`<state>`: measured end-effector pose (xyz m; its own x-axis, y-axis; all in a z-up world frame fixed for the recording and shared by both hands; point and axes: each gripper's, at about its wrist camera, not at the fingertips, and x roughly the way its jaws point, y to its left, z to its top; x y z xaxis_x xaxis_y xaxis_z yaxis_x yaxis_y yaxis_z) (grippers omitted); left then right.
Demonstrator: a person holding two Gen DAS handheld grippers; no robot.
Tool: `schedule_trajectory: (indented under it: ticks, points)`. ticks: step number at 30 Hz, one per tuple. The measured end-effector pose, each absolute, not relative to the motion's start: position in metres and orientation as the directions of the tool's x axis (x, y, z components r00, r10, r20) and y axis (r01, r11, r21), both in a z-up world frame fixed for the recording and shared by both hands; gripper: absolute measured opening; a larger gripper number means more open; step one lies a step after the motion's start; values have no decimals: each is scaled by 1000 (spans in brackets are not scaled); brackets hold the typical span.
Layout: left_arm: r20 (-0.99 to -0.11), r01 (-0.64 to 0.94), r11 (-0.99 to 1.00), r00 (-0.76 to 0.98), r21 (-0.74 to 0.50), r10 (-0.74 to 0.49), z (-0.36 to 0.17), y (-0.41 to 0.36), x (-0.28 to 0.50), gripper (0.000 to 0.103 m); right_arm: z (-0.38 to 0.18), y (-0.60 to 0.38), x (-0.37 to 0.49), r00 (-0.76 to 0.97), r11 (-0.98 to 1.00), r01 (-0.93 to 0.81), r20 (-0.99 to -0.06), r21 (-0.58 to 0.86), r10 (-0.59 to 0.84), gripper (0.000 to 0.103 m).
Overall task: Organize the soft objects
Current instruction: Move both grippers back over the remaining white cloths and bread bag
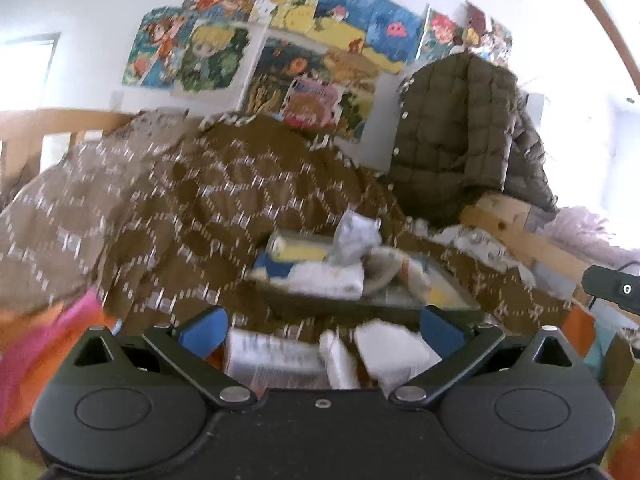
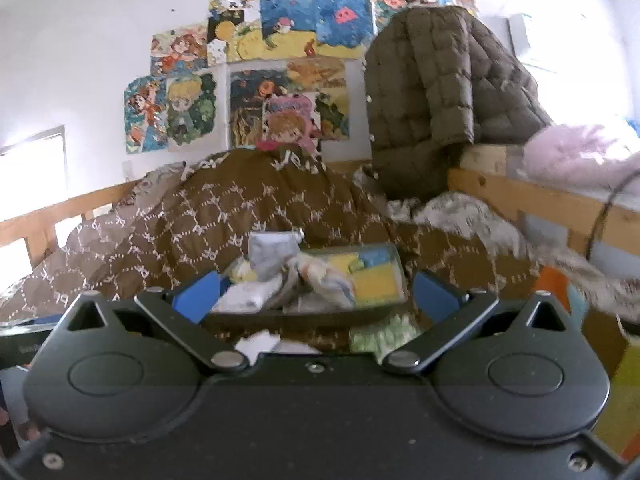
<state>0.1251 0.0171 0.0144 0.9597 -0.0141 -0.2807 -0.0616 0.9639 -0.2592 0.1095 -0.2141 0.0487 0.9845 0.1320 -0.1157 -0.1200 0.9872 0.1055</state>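
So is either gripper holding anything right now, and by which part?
Nothing is held. The left gripper and right gripper are both open and empty.

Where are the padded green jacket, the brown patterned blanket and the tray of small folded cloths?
Padded green jacket [image 2: 432, 92], right wrist view, on its quilted front.
Brown patterned blanket [image 1: 224, 184], left wrist view, on the top of its heaped fold.
Tray [image 2: 312, 314], right wrist view, on its dark near wall.

White wall [image 2: 100, 40] covered in cartoon posters [image 2: 248, 80]; wooden bed frame [image 2: 520, 196]; brown patterned duvet [image 2: 240, 208]; quilted olive jacket [image 2: 440, 92] hung right; bright window [image 2: 36, 164] left.
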Motion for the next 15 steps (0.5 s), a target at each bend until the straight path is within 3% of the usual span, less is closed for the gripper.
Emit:
schedule_trajectory:
  ticks: [5, 15]
  points:
    - [-339, -86, 963, 941, -256, -7, 0, 10, 110, 102, 32, -214, 95, 984, 990, -77, -154, 119, 95, 103]
    - [-461, -117, 962, 887, -249, -11, -22, -3, 91, 102, 2, -220, 79, 947, 986, -20, -313, 163, 71, 103]
